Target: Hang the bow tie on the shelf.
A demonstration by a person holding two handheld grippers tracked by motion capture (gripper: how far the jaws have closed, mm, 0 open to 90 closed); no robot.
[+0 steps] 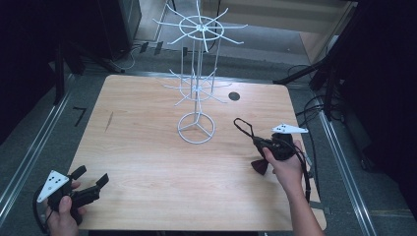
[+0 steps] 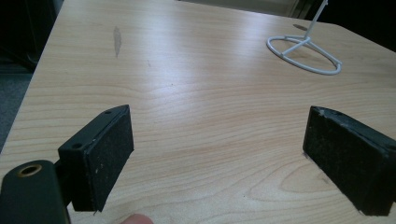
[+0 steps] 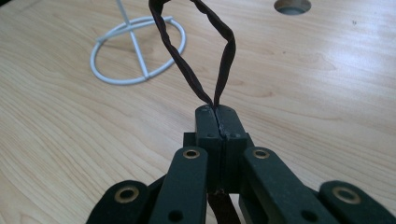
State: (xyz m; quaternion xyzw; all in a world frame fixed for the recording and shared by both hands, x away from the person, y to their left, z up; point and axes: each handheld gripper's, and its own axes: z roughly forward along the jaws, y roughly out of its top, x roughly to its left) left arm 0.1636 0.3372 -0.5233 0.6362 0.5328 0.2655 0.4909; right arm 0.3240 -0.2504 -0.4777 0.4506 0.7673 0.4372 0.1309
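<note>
A white wire display stand (image 1: 196, 73) rises from a ring base (image 1: 196, 128) (image 2: 303, 53) (image 3: 135, 49) at the middle of the wooden table (image 1: 147, 147), with spoked hook tiers at mid-height and on top. My right gripper (image 1: 258, 143) (image 3: 217, 112) is at the table's right, shut on a dark brown cord loop (image 1: 243, 127) (image 3: 205, 51) that sticks out ahead of the jaws toward the stand's base. A dark red piece (image 1: 259, 166) hangs under the hand. My left gripper (image 1: 91, 178) (image 2: 217, 154) rests open at the near left corner, nothing between its pads (image 2: 105, 158).
A round cable hole (image 1: 234, 96) (image 3: 293, 5) is in the table behind the right gripper. Metal rails and cables run along the floor on both sides. The table's left edge lies close to my left gripper.
</note>
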